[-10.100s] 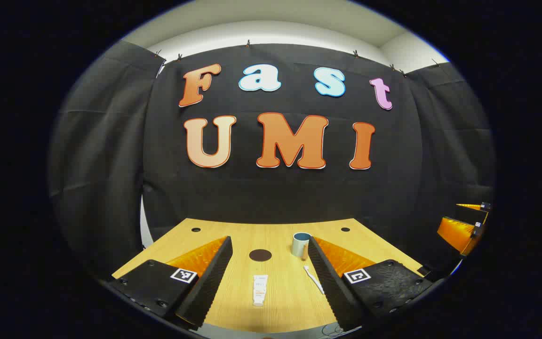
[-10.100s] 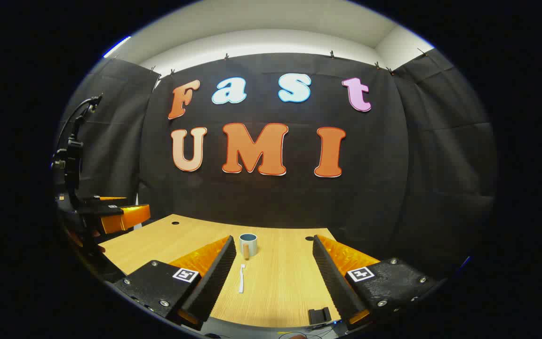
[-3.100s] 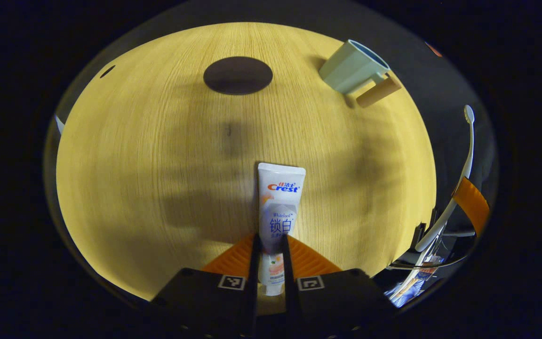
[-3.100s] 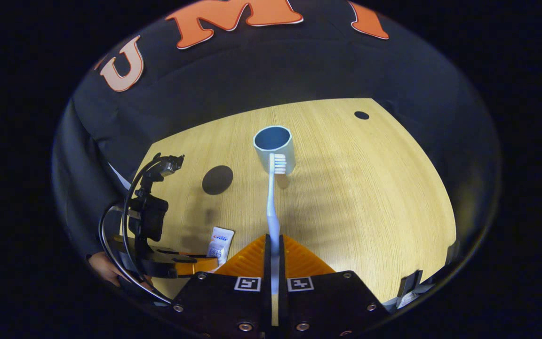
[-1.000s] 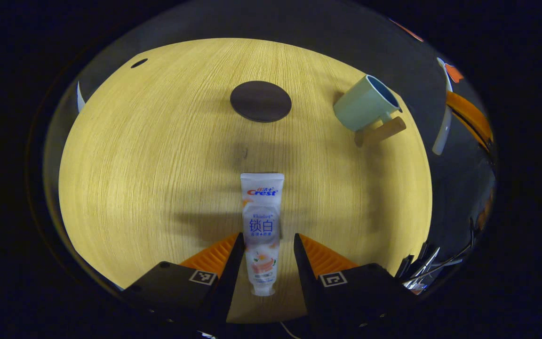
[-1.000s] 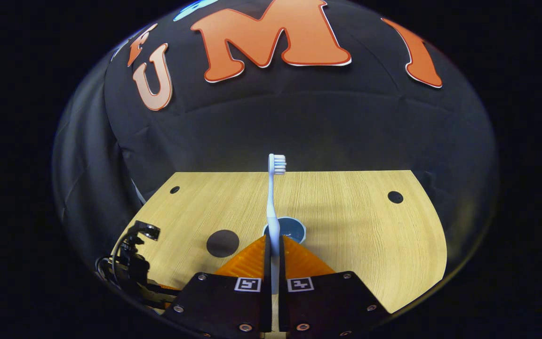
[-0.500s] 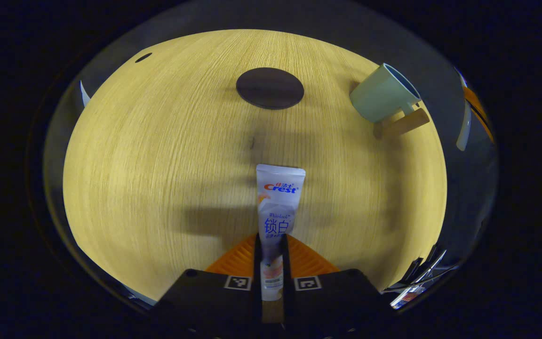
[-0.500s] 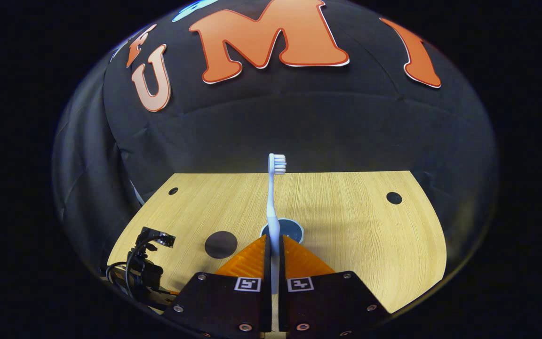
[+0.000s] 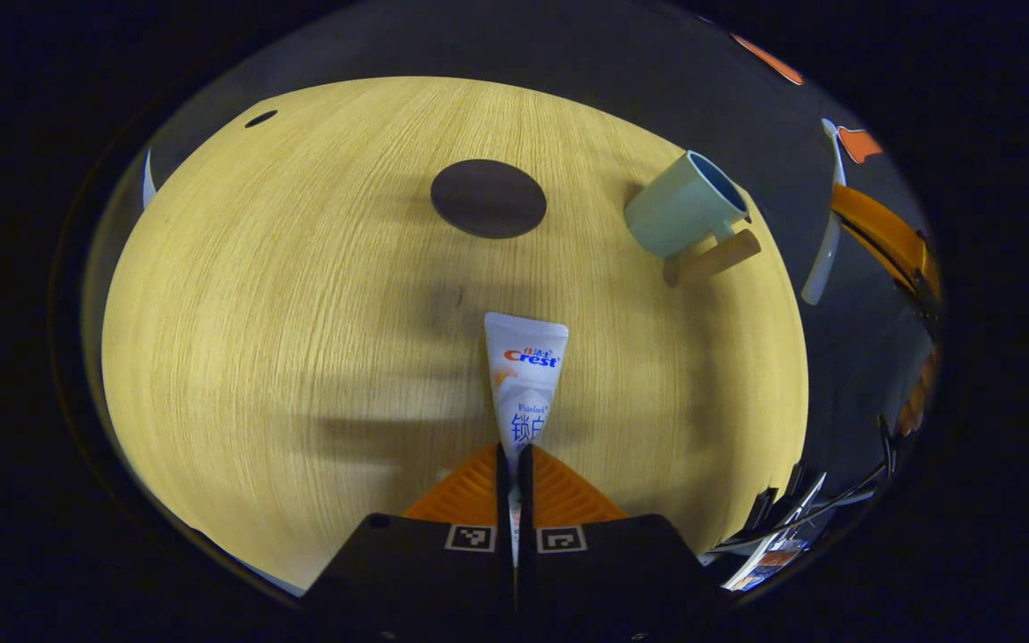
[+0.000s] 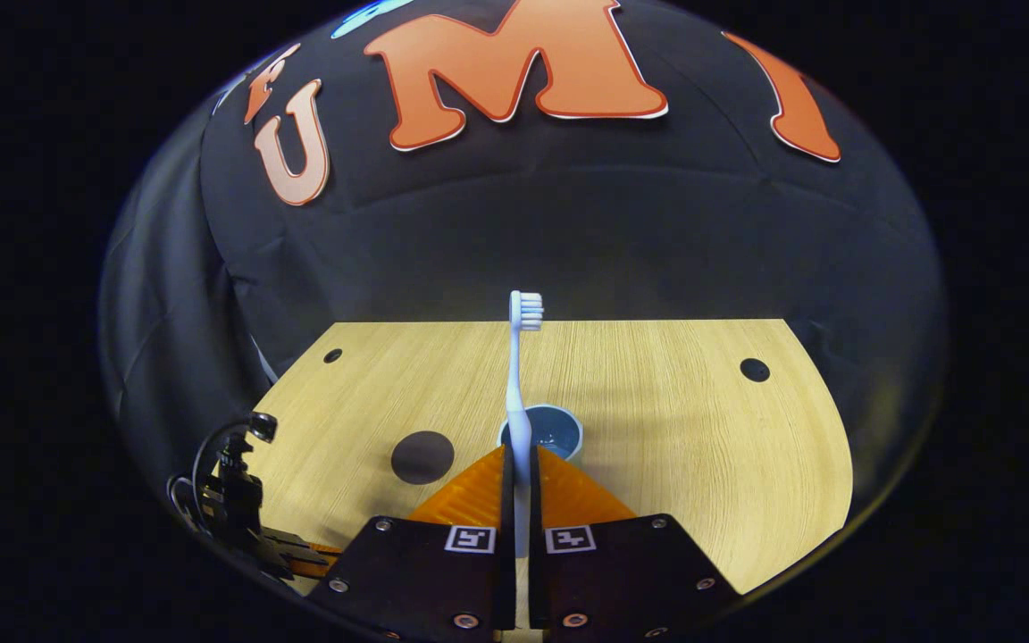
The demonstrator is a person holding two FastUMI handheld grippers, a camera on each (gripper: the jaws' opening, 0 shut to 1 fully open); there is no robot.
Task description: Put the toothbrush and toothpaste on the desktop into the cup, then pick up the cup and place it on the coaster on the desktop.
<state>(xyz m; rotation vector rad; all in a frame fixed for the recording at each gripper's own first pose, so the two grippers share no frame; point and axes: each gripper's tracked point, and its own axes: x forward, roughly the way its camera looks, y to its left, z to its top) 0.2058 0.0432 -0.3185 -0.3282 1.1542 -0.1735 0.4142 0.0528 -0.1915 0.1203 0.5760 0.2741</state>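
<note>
Your right hand-held gripper (image 10: 519,464) clamps the toothbrush (image 10: 517,393) upright, long axis vertical, directly above the cup (image 10: 552,430) on the tabletop (image 10: 702,446), nearer it than your left hand-held gripper (image 9: 514,455), which pinches the toothpaste (image 9: 523,379), cup ahead-right.

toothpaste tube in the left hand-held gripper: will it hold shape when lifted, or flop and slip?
The toothpaste tube is pinched near its cap end by the left hand-held gripper, and its body narrows into the jaws, so it is probably soft. The flat crimped end juts forward unsupported and may droop. It looks light; a glossy skin could let it slip.
</note>
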